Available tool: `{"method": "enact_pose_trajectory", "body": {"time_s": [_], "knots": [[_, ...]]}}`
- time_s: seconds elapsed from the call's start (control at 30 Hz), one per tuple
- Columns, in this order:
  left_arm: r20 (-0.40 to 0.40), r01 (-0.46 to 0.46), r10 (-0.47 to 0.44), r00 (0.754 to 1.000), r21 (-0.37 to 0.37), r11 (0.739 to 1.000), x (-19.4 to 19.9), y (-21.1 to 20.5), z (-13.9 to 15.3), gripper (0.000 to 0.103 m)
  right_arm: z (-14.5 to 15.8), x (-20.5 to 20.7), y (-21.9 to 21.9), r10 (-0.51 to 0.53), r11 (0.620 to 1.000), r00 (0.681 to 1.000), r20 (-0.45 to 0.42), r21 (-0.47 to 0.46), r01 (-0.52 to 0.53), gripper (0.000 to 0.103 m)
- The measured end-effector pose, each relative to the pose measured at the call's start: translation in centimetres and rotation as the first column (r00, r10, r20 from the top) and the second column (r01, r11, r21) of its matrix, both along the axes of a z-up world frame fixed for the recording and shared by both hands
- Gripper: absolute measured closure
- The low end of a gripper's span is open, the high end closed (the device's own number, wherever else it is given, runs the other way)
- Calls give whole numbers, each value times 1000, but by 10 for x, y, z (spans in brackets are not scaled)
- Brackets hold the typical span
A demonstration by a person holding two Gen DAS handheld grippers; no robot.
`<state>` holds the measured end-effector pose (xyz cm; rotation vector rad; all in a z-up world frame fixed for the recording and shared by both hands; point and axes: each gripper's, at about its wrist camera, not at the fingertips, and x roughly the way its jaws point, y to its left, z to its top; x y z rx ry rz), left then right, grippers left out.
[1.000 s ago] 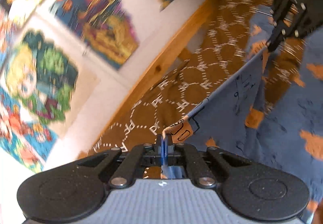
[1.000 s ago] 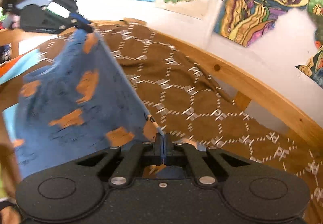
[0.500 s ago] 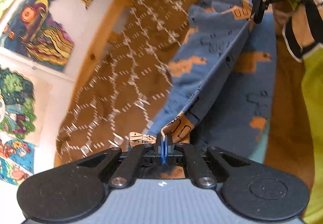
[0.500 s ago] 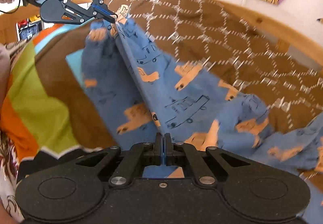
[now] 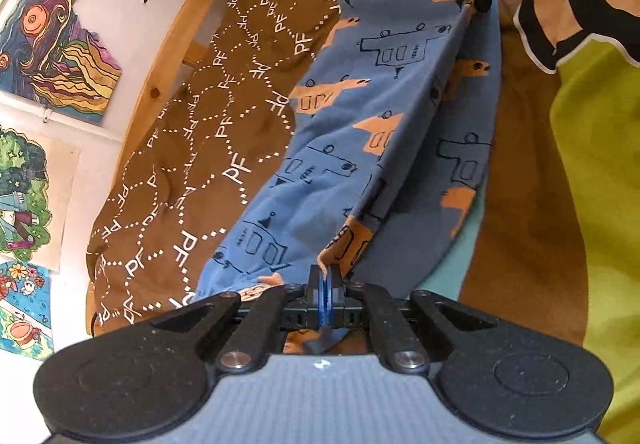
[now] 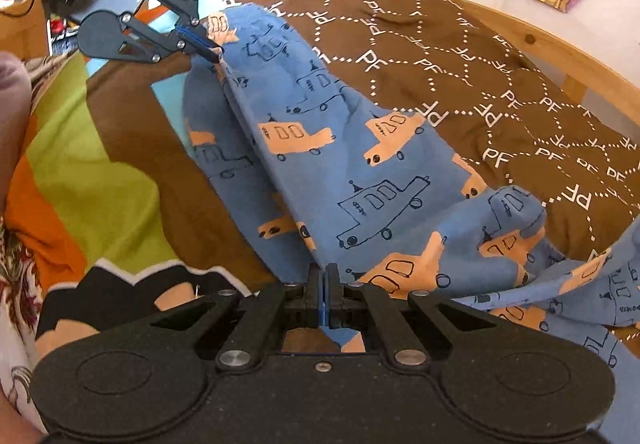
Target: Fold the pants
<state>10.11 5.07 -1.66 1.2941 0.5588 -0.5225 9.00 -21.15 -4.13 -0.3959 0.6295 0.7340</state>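
Pants (image 6: pixel 340 163) lie on the brown bedspread (image 6: pixel 480 83), pinched at both ends of one taut edge by left gripper (image 5: pixel 327 276) and right gripper (image 6: pixel 321 272); long axis runs gripper to gripper, bulk draped bedspread-side

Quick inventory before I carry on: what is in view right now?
pants: one, blue with orange vehicles, on the bed, an edge stretched between both grippers
brown cover: one, white PF pattern, under the pants
striped blanket: one, green, orange, brown, beside the pants
bed frame: one, wooden, along the wall
pictures: several, colourful, on the white wall
left hand-held gripper: shut on the pants
right hand-held gripper: shut on the pants
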Motion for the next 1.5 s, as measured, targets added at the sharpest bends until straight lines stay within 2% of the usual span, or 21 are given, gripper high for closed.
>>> {"method": "enact_pose_trajectory", "body": {"time_s": [0.13, 0.2, 0.3, 0.37, 0.43, 0.47, 0.53, 0.6, 0.67, 0.73, 0.77, 0.83, 0.9, 0.93, 0.97, 1.07, 1.17, 1.23, 1.37, 1.43, 1.5], "knots": [[-15, 0, 0, 1000, 4, 1000, -5, 1, -5, 101, -1, 0, 1, 1, 1000, 1000, -1, -7, -1, 103], [-30, -14, 14, 999, 7, 1000, -5, 2, -9, 94, -3, 0, 2, 2, 1000, 1000, 2, -21, -2, 103], [-50, -35, 34, 998, -6, 999, -6, 5, -9, 89, -7, 1, 3, -8, 1000, 1000, -9, -16, 7, 99], [-80, -63, 59, 995, -48, 997, -5, 7, -1, 78, -5, 1, 3, -12, 1000, 1000, -12, -10, 12, 94], [-132, -110, 94, 987, -118, 987, -2, 11, 11, 50, -3, -1, 2, -11, 1000, 1000, -11, -10, 11, 79], [-169, -143, 114, 979, -166, 976, -1, 14, 20, 47, -2, -3, 1, -11, 1000, 1000, -10, -8, 11, 75], [-236, -226, 160, 959, -284, 932, 0, 16, 40, 47, 2, -7, 0, -12, 1000, 1000, -3, -9, 12, 55], [-280, -296, 193, 940, -397, 869, 2, 16, 56, 46, 7, -12, -3, -16, 1000, 1000, 13, 3, 16, 48], [-318, -348, 205, 926, -506, 789, 7, 15, 68, 46, 12, -15, -4, -30, 999, 999, 24, 28, 29, 46], [-336, -397, 237, 912, -568, 721, 17, 12, 69, 46, 16, -14, -6, -55, 996, 998, 26, 69, 53, 43], [-334, -419, 266, 904, -574, 704, 24, 12, 67, 46, 17, -11, -7, -65, 994, 998, 17, 87, 64, 42], [-324, -484, 361, 875, -548, 682, 38, 14, 57, 46, 14, -5, -6, -88, 991, 996, -5, 103, 88, 40], [-338, -573, 463, 819, -493, 654, 51, 24, 46, 49, 9, -1, -5, -130, 988, 992, -8, 81, 130, 40], [-356, -610, 496, 792, -471, 637, 55, 32, 42, 53, 4, 1, -7, -151, 986, 988, -27, 70, 153, 40], [-370, -619, 496, 786, -469, 630, 54, 38, 40, 54, 0, 3, -10, -172, 982, 984, -57, 66, 175, 40], [-371, -593, 463, 805, -491, 639, 45, 44, 45, 53, -11, 5, -26, -229, 966, 964, -137, 93, 243, 39], [-362, -583, 457, 813, -496, 643, 36, 33, 48, 31, -11, 2, -40, -247, 953, 953, -178, 133, 272, 33], [-337, -540, 421, 842, -544, 643, 27, 13, 51, 10, -8, -2, -49, -239, 948, 950, -199, 162, 273, 26], [-318, -407, 258, 912, -623, 668, 17, -39, 48, 2, 6, -7, -75, -304, 919, 936, -177, 204, 337, 14], [-300, -330, 170, 939, -640, 694, 15, -74, 41, 0, 11, -4, -97, -379, 884, 910, -170, 224, 410, 6], [-259, -257, 112, 959, -642, 722, 9, -107, 30, 0, 14, 0, -119, -455, 843, 875, -165, 238, 483, 2]]}}
